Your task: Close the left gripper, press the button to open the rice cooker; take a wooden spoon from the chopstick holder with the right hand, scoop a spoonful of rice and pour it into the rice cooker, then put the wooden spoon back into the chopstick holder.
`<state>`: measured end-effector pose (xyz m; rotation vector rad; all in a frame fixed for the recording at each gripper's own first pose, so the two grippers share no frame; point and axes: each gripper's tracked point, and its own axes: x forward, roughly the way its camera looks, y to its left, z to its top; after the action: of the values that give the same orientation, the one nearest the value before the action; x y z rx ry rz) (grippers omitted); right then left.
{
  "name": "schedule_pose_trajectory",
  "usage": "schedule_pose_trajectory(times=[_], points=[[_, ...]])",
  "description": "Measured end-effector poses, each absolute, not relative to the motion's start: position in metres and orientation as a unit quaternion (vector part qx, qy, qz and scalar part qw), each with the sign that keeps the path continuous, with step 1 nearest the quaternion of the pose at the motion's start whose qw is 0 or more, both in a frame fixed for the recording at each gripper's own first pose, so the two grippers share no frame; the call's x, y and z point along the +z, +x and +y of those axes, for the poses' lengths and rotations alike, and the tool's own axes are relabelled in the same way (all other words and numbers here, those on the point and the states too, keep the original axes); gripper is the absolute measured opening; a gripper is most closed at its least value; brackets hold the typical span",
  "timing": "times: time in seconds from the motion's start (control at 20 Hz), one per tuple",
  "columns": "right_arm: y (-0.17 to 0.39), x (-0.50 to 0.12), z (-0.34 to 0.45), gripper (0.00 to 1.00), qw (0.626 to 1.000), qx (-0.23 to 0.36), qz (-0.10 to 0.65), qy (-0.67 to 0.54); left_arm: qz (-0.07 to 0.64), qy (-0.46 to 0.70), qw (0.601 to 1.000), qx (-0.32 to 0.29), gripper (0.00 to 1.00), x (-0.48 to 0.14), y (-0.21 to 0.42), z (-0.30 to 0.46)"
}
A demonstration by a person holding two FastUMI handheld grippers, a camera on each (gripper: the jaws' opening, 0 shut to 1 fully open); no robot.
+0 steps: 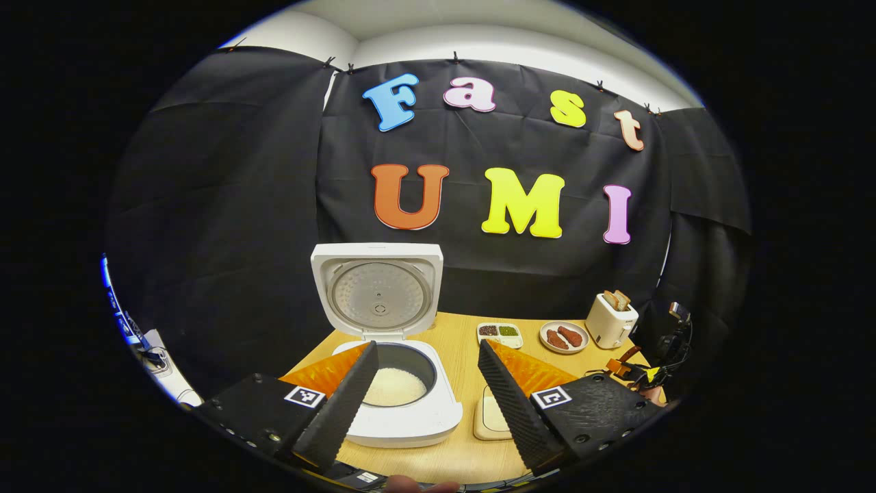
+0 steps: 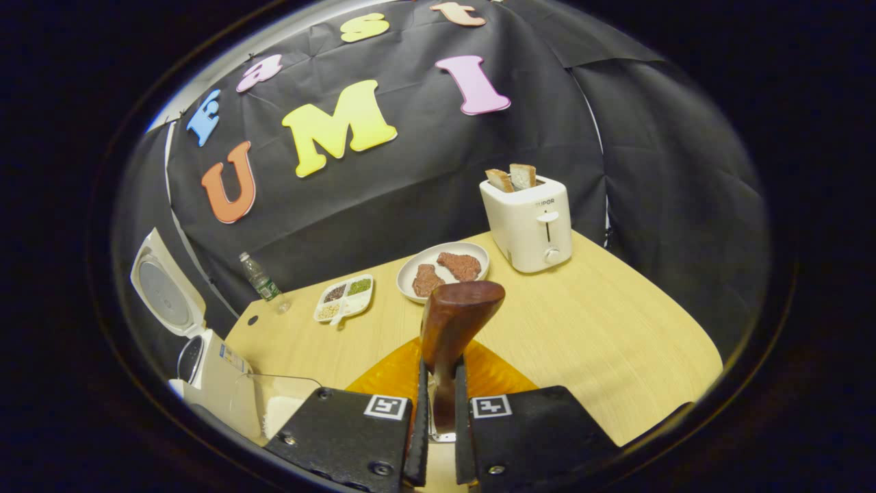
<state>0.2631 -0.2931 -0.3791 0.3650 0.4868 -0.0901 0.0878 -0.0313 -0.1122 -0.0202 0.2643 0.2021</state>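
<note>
The white rice cooker [image 1: 404,411] stands open, its lid [image 1: 376,287] upright, with white rice in the dark inner pot [image 1: 393,385]. My left gripper [image 1: 428,348] hangs open just in front of the cooker, one finger over the pot's left rim and nothing between them. My right gripper [image 2: 440,366] is shut on the handle of a brown wooden spoon [image 2: 457,311], whose bowl points up and forward over the table. I see no rice on the side of the bowl that faces me. The cooker [image 2: 205,363] sits at the far left in the right gripper view.
A clear box of rice [image 2: 280,404] stands right of the cooker, also as box [image 1: 489,414]. Farther back on the wooden table [image 2: 602,329] are a divided dish [image 2: 345,296], a plate of meat [image 2: 443,270], a toaster [image 2: 530,219] holding bread and a small bottle [image 2: 261,279].
</note>
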Motion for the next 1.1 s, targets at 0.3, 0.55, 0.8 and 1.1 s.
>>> schedule_pose_trajectory(times=[0.3,0.55,0.8,1.1], points=[[0.251,-0.322,-0.307,0.78,0.965,-0.052,0.203,0.157,0.104,-0.030,0.989,0.100,0.94,-0.093,0.092,-0.024],[0.229,-0.244,-0.315,0.92,0.980,-0.062,0.149,0.119,0.063,-0.040,0.992,0.103,0.94,-0.062,0.105,-0.007],[0.205,-0.177,-0.297,1.00,0.989,-0.053,0.106,0.089,0.025,-0.036,0.991,0.126,0.94,-0.013,0.132,0.028],[0.176,-0.128,-0.278,1.00,0.994,-0.047,0.073,0.073,0.035,-0.067,0.987,0.145,0.94,0.013,0.185,0.066]])
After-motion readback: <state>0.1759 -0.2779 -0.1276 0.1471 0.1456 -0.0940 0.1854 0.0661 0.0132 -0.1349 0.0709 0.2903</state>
